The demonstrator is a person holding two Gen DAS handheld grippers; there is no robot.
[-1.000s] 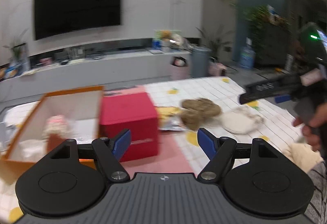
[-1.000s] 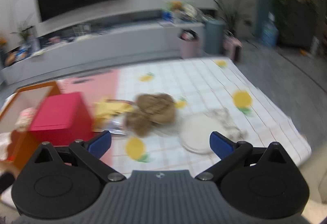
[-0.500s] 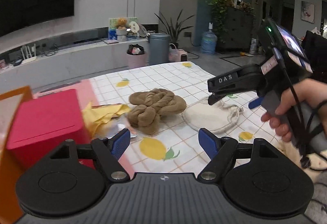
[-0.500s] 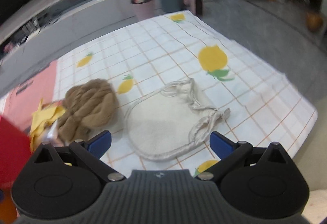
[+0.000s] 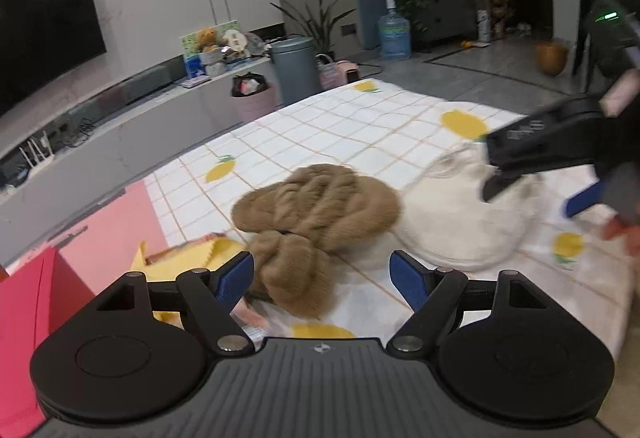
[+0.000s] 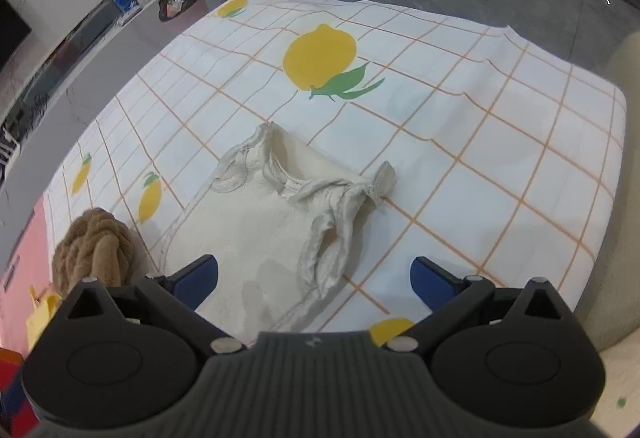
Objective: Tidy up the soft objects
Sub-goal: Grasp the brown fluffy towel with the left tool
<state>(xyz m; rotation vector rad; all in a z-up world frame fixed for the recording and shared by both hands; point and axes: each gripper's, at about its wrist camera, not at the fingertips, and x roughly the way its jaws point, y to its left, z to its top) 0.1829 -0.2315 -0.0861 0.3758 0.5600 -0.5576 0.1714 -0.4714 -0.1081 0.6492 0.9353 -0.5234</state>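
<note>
The left tongs [image 5: 322,276] hang spread wide and empty above a table draped in a white checked cloth [image 6: 472,142] printed with yellow lemons. Straight ahead of them lies a brown knitted bundle [image 5: 316,214], twisted into thick loops, its near end between the two blue fingertips [image 5: 236,274] in the left wrist view. Just to its left a yellow cloth [image 5: 188,258] pokes out from behind the left finger, and a red box [image 5: 36,290] stands at the left edge on a pink patch of the table.

To the right of the brown bundle, touching it or nearly so, lies a cream drawstring bag [image 6: 276,222], flat on the cloth with its crumpled ties gathered at the far side. The right tongs [image 6: 314,276] are also spread wide, holding nothing, poised low over the near part of this bag; whether they touch it cannot be told. In the left wrist view the same tongs [image 5: 532,182] appear blurred over the bag, with a person's fingers [image 5: 624,234] at the right edge.

Behind the table stand a grey bin [image 5: 294,68], a water bottle [image 5: 394,32] and a wall-mounted television [image 5: 44,26].
</note>
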